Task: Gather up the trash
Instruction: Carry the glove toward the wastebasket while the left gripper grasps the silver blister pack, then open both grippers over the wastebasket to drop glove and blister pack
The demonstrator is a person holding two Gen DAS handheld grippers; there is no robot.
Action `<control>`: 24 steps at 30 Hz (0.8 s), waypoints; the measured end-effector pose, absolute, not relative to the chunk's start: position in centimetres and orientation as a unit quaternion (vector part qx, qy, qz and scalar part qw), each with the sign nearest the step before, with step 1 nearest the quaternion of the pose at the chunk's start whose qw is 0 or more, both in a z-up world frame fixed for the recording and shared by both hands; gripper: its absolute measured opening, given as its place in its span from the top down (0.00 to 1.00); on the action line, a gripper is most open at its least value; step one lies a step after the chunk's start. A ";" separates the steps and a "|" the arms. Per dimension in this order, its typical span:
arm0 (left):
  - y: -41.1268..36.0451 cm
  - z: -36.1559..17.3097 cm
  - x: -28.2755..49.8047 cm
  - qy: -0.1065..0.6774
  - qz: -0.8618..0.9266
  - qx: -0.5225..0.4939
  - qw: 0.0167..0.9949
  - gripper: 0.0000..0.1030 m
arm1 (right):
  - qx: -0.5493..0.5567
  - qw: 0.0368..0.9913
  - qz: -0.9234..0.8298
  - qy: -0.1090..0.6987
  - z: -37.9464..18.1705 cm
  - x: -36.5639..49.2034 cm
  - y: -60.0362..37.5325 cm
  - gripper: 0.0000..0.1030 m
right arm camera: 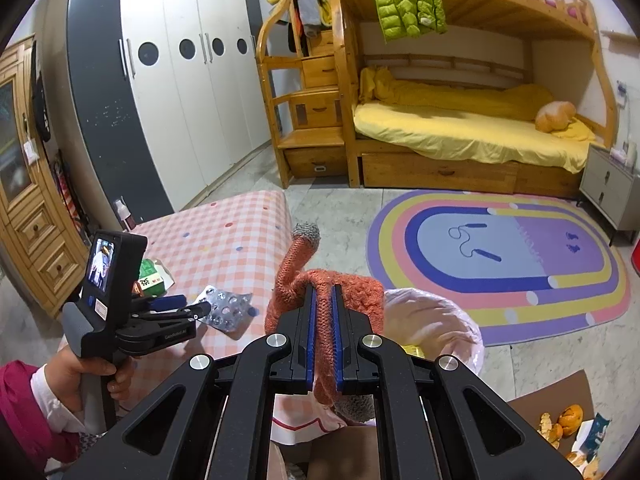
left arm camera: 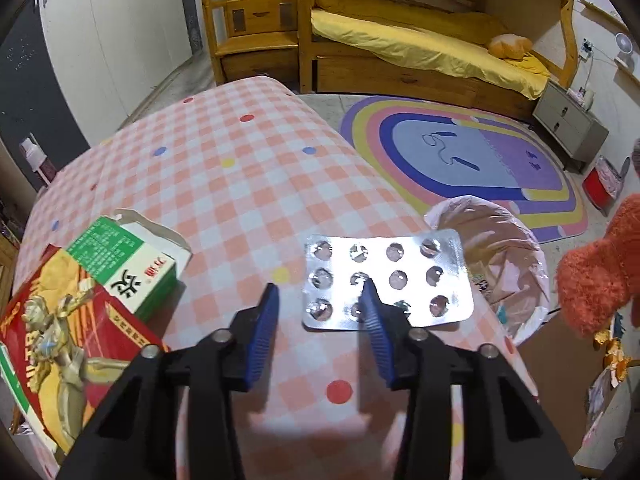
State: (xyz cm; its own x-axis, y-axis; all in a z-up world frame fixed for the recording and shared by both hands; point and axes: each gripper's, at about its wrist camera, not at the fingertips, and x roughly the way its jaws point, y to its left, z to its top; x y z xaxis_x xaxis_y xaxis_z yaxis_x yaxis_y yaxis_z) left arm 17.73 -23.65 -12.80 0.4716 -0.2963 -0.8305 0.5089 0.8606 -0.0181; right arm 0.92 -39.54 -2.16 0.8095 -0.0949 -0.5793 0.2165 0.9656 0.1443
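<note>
A silver blister pack (left arm camera: 400, 280) lies flat on the pink checked tablecloth (left arm camera: 240, 184). My left gripper (left arm camera: 320, 284) is down at the pack's left edge, jaws partly apart: the right finger rests over the pack and the left finger stands on bare cloth, so no squeeze shows. The right wrist view shows this gripper (right arm camera: 196, 305) at the pack (right arm camera: 230, 312), held by a person's hand (right arm camera: 80, 372). My right gripper (right arm camera: 325, 292) is shut on an orange knitted sock (right arm camera: 352, 292) with a grey tip, above the bin (right arm camera: 436, 320) with a pink liner. The sock (left arm camera: 592, 280) hangs beside the bin (left arm camera: 520, 248).
A torn green-and-white box (left arm camera: 124, 264) and a red picture package (left arm camera: 60, 340) lie at the table's left. Cardboard with orange peels (right arm camera: 564, 420) sits on the floor at the right. A rainbow rug (right arm camera: 500, 264), a bunk bed (right arm camera: 460, 128) and a wardrobe (right arm camera: 180, 100) lie beyond.
</note>
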 end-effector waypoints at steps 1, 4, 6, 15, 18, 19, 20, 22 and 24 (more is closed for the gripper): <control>-23.7 -12.8 17.5 0.455 -0.242 0.118 0.849 0.70 | 0.103 0.945 -0.082 0.298 -2.2 0.8 -39.6 0.94; -23.9 -12.8 16.6 0.455 -0.261 0.117 0.844 0.73 | 0.107 0.945 -0.083 0.297 -2.1 0.5 -39.6 0.94; -24.1 -12.8 15.8 0.451 -0.270 0.121 0.842 0.87 | 0.109 0.945 -0.084 0.295 -2.1 0.2 -39.7 0.94; -24.9 -10.6 12.5 0.431 -0.309 0.113 0.840 0.88 | 0.121 0.946 -0.104 0.284 -1.7 -2.0 -40.7 0.94; -26.5 -8.7 10.7 0.397 -0.312 0.133 0.853 0.87 | 0.124 0.944 -0.120 0.280 -1.8 -3.0 -41.7 0.94; -27.1 -8.4 10.4 0.391 -0.314 0.138 0.854 0.87 | 0.127 0.943 -0.129 0.280 -1.9 -3.3 -42.3 0.94; -27.9 -8.1 10.0 0.386 -0.318 0.144 0.854 0.87 | 0.129 0.942 -0.134 0.280 -2.0 -3.6 -42.6 0.94; -29.6 -8.0 9.3 0.381 -0.330 0.154 0.850 0.87 | 0.138 0.937 -0.150 0.283 -2.4 -4.2 -43.8 0.94; -31.7 -8.4 9.0 0.381 -0.339 0.169 0.843 0.87 | 0.144 0.933 -0.164 0.287 -2.8 -4.5 -44.6 0.94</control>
State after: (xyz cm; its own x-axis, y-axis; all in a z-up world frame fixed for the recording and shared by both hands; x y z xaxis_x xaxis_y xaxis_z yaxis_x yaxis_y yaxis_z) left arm 8.97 -31.70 -8.36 0.4798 -0.4433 -0.7572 0.7007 0.7130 0.0266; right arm -4.54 -44.60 -2.83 0.7821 -0.2229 -0.5819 0.3881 0.9048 0.1750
